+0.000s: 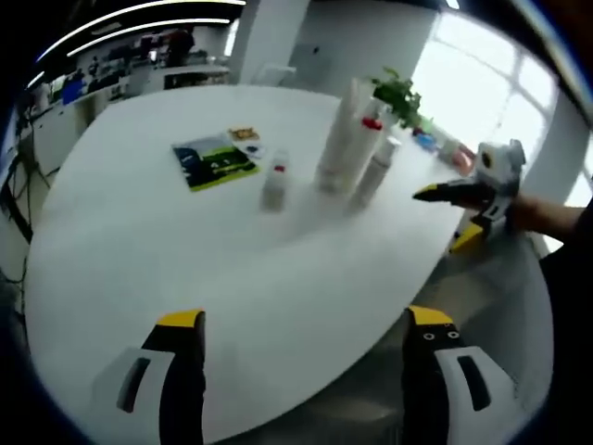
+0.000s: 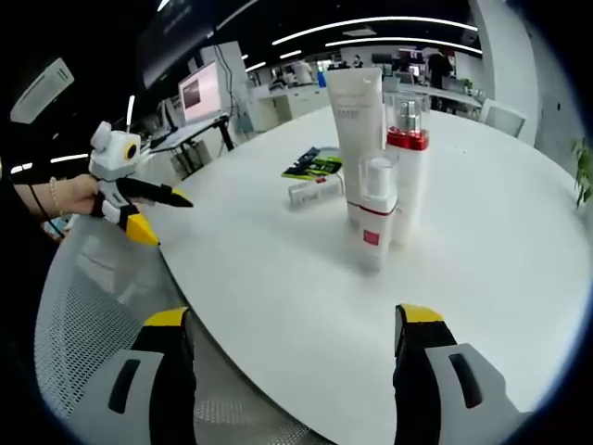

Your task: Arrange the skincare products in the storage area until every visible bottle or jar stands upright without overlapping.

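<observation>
A tall white tube [image 1: 341,139] stands on the white round table [image 1: 185,250], with a clear-capped bottle with a red band [image 1: 372,125] and a smaller white bottle [image 1: 375,171] close beside it. A small bottle [image 1: 275,185] lies on its side to their left. My left gripper [image 1: 306,324] is open over the near table edge, holding nothing. The right gripper view has the tube [image 2: 357,120], red-banded bottle [image 2: 408,148], small bottle [image 2: 375,218] and lying bottle [image 2: 315,192]. My right gripper [image 2: 295,320] is open and short of them. Each gripper shows in the other's view [image 1: 459,213] [image 2: 156,211].
A green and black booklet [image 1: 215,162] lies on the table behind the lying bottle. A potted plant [image 1: 398,93] and small items stand at the far edge. A mesh chair [image 2: 102,297] sits below the table edge. Desks and a monitor [image 2: 199,93] stand behind.
</observation>
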`<action>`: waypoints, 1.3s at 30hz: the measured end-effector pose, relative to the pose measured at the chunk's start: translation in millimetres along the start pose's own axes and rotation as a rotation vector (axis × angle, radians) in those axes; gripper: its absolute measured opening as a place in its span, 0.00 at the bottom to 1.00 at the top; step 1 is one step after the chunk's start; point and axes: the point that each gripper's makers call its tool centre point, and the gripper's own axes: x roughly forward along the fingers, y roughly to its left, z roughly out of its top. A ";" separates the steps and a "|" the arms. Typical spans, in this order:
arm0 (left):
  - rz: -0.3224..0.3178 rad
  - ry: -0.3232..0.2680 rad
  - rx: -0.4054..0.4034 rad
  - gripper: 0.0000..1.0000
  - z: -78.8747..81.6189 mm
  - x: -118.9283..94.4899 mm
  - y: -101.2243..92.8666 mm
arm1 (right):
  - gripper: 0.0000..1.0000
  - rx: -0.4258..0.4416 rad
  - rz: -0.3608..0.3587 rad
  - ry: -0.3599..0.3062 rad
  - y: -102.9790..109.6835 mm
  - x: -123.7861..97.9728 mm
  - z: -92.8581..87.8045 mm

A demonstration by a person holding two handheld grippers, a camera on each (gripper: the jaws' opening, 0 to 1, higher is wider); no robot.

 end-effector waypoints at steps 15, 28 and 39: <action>-0.011 0.035 0.018 0.84 4.9 13.0 -2.9 | 0.88 0.009 -0.026 -0.004 -6.8 -4.1 0.7; 0.009 0.091 0.052 0.79 29.5 25.5 3.5 | 0.86 0.000 -0.027 0.000 -8.1 -3.3 -0.8; 0.015 0.160 0.079 0.74 40.7 39.0 7.9 | 0.86 0.012 -0.029 0.002 -9.7 -3.4 -1.9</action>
